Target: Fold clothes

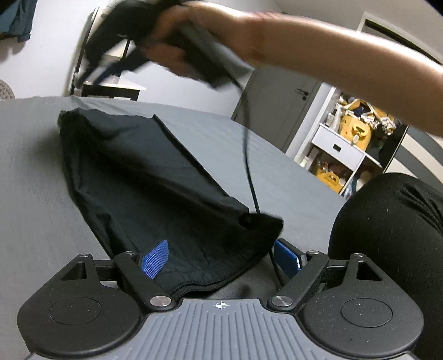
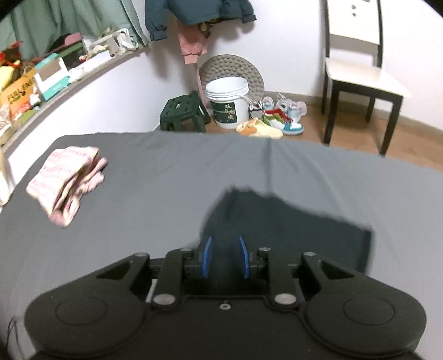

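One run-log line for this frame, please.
black garment: part-folded on grey sheet | left gripper: open, straddling its near edge | right gripper: narrow gap, nothing held | pink garment: folded, aside

- My left gripper (image 1: pixel 220 259) sits low, jaws wide, blue pads either side of the near hem of the black garment (image 1: pixel 155 177), not pressing it.
- Garment lies partly folded on the grey bed (image 1: pixel 33 193).
- My right arm (image 1: pixel 332 55) crosses overhead, blurred, holding the right gripper (image 1: pixel 133 25).
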Demonstrator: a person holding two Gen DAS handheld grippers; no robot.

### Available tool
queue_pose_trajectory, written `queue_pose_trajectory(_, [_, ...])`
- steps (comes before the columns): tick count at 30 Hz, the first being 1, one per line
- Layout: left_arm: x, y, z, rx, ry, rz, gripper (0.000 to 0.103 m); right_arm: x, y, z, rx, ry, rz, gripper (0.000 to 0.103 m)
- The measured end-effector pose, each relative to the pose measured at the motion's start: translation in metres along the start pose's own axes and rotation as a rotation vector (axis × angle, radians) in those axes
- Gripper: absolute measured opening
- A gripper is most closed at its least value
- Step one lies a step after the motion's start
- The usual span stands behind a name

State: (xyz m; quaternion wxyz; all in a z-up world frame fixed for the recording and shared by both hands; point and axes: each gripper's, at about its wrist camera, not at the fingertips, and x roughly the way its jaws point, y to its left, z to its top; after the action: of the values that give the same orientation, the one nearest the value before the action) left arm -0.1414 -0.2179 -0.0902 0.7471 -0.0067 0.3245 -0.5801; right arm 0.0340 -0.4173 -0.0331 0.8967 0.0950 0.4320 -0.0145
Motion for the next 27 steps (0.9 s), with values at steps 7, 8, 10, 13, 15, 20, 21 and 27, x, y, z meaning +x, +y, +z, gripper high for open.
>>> queue_pose_trajectory(7, [0.008, 0.013, -0.003, -0.041, 0.015, -0.024, 0.084, 0.082, 0.041, 0.045, -0.08, 0.145, -0.181, 0.023])
queue_pose_trajectory(8, [0.009, 0.014, -0.004, -0.043, 0.014, -0.026, 0.084, 0.093, 0.043, 0.048, -0.086, 0.165, -0.204, 0.023])
queue_pose_trajectory(10, [0.011, 0.016, -0.006, -0.042, 0.01, -0.029, 0.084, 0.108, 0.043, 0.049, -0.091, 0.196, -0.251, 0.023])
queue_pose_trajectory(13, [0.013, 0.012, -0.007, -0.022, 0.01, -0.024, 0.084, 0.124, 0.04, 0.047, -0.068, 0.224, -0.292, 0.01])
queue_pose_trajectory(15, [0.012, 0.011, -0.007, -0.008, 0.014, -0.02, 0.084, 0.125, 0.036, 0.046, -0.031, 0.195, -0.302, 0.002])
queue_pose_trajectory(20, [0.01, 0.009, -0.008, 0.008, 0.011, -0.013, 0.084, 0.115, 0.022, 0.045, 0.066, 0.092, -0.294, 0.002])
queue_pose_trajectory(21, [0.009, 0.008, -0.009, 0.009, 0.01, -0.013, 0.084, 0.116, 0.019, 0.044, 0.078, 0.08, -0.29, 0.002])
queue_pose_trajectory(27, [0.008, 0.01, -0.009, 0.009, 0.009, -0.018, 0.084, 0.114, -0.006, 0.039, 0.235, 0.042, -0.181, 0.018])
